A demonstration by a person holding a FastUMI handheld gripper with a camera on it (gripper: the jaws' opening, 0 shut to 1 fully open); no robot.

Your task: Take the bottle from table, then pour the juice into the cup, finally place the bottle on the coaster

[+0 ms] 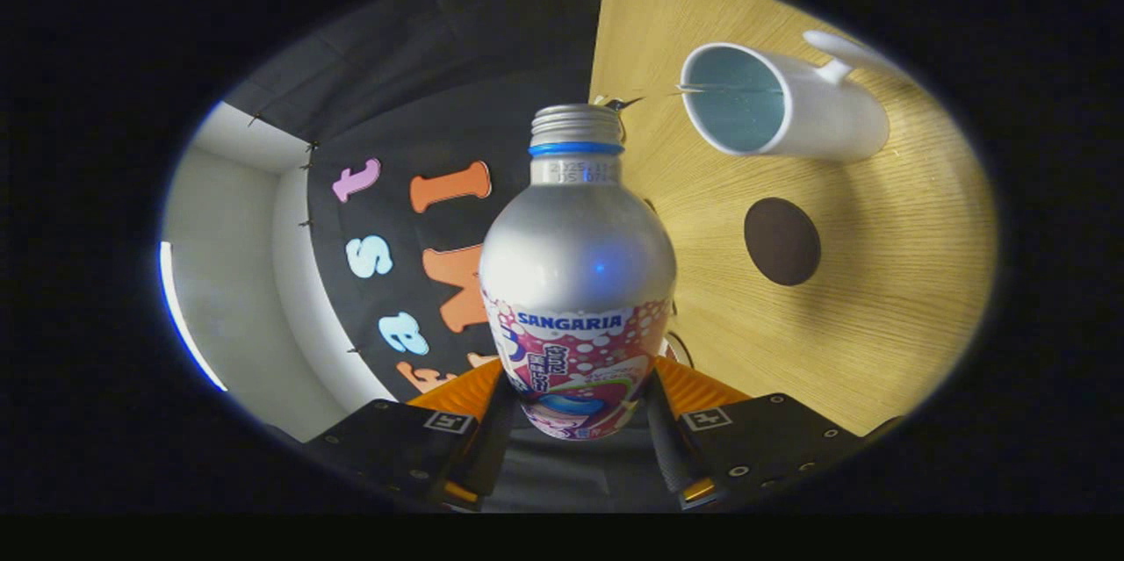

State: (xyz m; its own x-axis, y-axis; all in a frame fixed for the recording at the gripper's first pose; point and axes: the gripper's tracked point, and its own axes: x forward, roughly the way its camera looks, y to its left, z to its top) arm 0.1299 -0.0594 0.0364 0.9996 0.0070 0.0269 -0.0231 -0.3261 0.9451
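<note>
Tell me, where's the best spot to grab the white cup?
The gripper is shut on the bottle now. For the white cup, I'd probably close the fingers across its round body, coming from a side without the handle. The body is straight-sided, so it shouldn't slip.

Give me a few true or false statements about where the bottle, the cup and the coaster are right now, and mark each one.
1. The gripper is shut on the bottle. True.
2. The bottle stands on the coaster. False: it is held between the fingers, and the coaster is bare on the table beyond it.
3. The cup is white outside with a pale blue inside. True.
4. The cup rests on the coaster. False: the cup sits apart from it, farther along the table.
5. The bottle's neck carries a blue ring. True.
</note>
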